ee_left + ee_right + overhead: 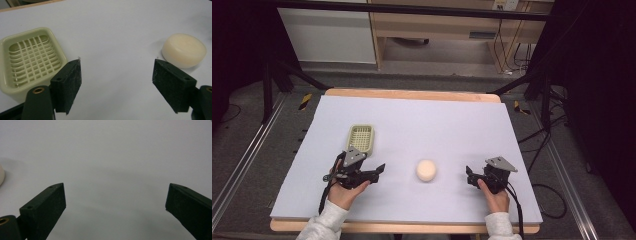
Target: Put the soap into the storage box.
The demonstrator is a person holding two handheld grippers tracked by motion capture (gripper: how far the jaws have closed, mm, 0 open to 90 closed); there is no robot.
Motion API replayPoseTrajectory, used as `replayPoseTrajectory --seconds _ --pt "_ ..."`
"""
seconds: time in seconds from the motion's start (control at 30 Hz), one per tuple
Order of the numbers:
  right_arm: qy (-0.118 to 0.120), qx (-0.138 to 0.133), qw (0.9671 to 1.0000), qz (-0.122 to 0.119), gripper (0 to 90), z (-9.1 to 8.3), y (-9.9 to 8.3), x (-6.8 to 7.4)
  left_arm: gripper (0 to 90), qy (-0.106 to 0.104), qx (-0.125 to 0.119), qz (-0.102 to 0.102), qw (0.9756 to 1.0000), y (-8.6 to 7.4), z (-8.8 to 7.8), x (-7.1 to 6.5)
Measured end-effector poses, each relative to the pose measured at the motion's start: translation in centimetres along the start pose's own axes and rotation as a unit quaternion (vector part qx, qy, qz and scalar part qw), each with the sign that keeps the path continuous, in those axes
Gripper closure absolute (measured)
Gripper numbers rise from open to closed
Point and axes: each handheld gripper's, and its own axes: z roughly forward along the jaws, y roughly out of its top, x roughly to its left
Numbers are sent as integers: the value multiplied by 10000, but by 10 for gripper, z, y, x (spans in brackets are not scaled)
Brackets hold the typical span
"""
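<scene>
pale lilac sheeting covers the table in the high view, its wooden edge showing along the top and bottom of the board. a round, cream-coloured bar of soap lies flat on the sheet just below the centre of the frame, between the two hand-held tools and touching neither. a pale green soap dish with a slatted grid floor sits left of centre, up and to the left of the soap and well apart from it.

the left gripper, held in the left hand at the lower left of the frame, points to the right toward the soap, and its body lies just below the dish. in the left gripper view its jaws stand apart with bare sheet between them and grip nothing; the dish fills the left of that frame, beside the left jaw, and the soap rests at the upper right, just above the right jaw.

the right gripper, in the right hand at the lower right, points left toward the soap from the other side. in the right gripper view its jaws gape wide over bare sheet, holding nothing, with a sliver of the soap at the left edge.
</scene>
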Motion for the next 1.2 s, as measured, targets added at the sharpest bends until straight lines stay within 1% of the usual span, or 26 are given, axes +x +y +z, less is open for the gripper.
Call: replayPoseTrajectory --seconds 0.03,0.1,0.13,0.2,0.27,0.37,0.53,0.57,0.63,0.73,0.87,0.9,1.2 --pt "0 0 10000 0 33 0 0 0 233 -15 9 24 10000 1 1 -1" --pt "-10 2 10000 -11 33 0 0 0 233 -34 3 9 10000 5 3 -3" --pt "-7 7 10000 -13 34 0 0 0 233 -67 -39 21 10000 10 4 -6" --pt "-2 13 10000 -7 34 0 0 0 233 -86 -63 24 9999 11 4 -8" --pt "-8 11 10000 -6 34 0 0 0 232 -129 -52 69 9999 15 7 -12" --pt "7 14 10000 0 34 0 0 0 232 -138 -55 119 9998 18 10 -16" --pt "0 9 10000 -7 35 0 0 0 232 -195 -84 89 9997 25 15 -22" --pt "3 13 10000 -6 34 0 0 0 232 -207 -81 122 9997 27 16 -24" --pt "9 14 10000 -4 34 0 0 0 233 -213 -99 120 9997 29 17 -25" --pt "19 15 10000 0 34 0 0 0 231 -198 -51 208 9996 33 21 -29" --pt "17 25 10000 1 35 1 0 0 228 -283 -33 280 9992 40 24 -36" --pt "17 25 10000 1 35 1 0 0 227 -283 -33 280 9992 40 24 -36" --pt "7 29 10000 -11 36 1 0 0 220 -416 48 379 9984 48 35 -51"
